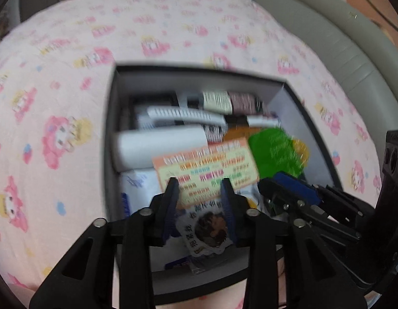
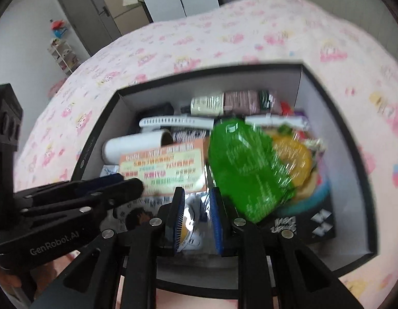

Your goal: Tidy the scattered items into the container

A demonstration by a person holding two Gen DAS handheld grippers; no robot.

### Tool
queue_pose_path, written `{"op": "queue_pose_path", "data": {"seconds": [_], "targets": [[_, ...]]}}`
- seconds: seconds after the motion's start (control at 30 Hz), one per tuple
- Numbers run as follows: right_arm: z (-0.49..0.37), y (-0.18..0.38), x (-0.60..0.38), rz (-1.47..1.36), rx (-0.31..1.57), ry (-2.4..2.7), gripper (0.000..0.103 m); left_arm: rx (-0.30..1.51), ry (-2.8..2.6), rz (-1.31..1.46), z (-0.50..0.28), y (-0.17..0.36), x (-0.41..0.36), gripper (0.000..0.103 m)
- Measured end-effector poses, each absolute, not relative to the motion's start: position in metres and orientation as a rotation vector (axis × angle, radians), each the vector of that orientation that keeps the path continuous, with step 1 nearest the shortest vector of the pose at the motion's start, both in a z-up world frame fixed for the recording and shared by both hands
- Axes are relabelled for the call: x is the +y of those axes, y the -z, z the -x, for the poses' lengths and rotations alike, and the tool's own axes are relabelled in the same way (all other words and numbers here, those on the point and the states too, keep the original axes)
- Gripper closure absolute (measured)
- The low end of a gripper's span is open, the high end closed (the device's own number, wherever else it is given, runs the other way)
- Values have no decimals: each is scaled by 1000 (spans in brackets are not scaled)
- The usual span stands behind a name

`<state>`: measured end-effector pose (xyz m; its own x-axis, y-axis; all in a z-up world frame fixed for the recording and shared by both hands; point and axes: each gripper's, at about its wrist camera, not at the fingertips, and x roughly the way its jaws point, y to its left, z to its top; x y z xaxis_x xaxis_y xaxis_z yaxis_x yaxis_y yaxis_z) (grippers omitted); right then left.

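A black box with white inner walls (image 1: pixel 114 108) (image 2: pixel 353 139) sits on the bed, full of items: a white tube (image 1: pixel 160 146) (image 2: pixel 132 145), an orange printed card (image 1: pixel 206 164) (image 2: pixel 162 170), a green packet (image 1: pixel 276 152) (image 2: pixel 242 170), a white comb (image 1: pixel 186 114) (image 2: pixel 175 122) and small bottles at the back. My left gripper (image 1: pixel 200 180) is open and empty over the box's near side, above the card. My right gripper (image 2: pixel 197 190) is open and empty over the box, beside the green packet. Each gripper shows in the other's view, the right one (image 1: pixel 289 188) and the left one (image 2: pixel 116 182).
The pink cartoon-print bedsheet (image 1: pixel 70 77) (image 2: pixel 199 36) surrounds the box. A grey padded headboard (image 1: pixel 340 38) runs along the right. A grey door (image 2: pixel 90 13) and a small shelf rack (image 2: pixel 62 54) stand beyond the bed.
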<state>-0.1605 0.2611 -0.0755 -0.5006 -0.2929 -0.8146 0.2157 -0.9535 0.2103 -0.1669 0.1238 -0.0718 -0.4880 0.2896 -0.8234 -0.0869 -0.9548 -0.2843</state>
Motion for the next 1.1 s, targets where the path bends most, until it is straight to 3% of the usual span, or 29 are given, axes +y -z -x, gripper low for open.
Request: {"op": "queue_pose_path", "data": {"seconds": [0.07, 0.17, 0.23, 0.27, 0.37, 0.43, 0.6, 0.7, 1.1], "targets": [[158, 64, 258, -1353, -107, 2520, 72, -304, -2573, 1385, 163, 51, 114, 52], [154, 42, 249, -1303, -55, 2584, 57, -267, -2662, 1289, 158, 17, 98, 49], [148, 21, 241, -1243, -7, 2651, 52, -238, -2718, 1228, 157, -4, 87, 28], [146, 11, 238, -1216, 11, 2682, 49, -234, -2738, 1195, 156, -15, 80, 24], [142, -18, 226, -1161, 21, 2719, 33, -219, -2789, 1131, 150, -44, 62, 21], [138, -38, 218, -1116, 20, 2729, 33, -206, -2815, 1116, 146, -60, 52, 12], [123, -80, 200, -1028, 37, 2763, 33, -211, -2881, 1049, 126, -93, 28, 6], [111, -101, 193, -982, 35, 2783, 23, -220, -2918, 1010, 106, -112, 17, 2], [21, -130, 180, -947, -15, 2802, 23, -181, -3001, 888, -17, -158, 9, 1]]}}
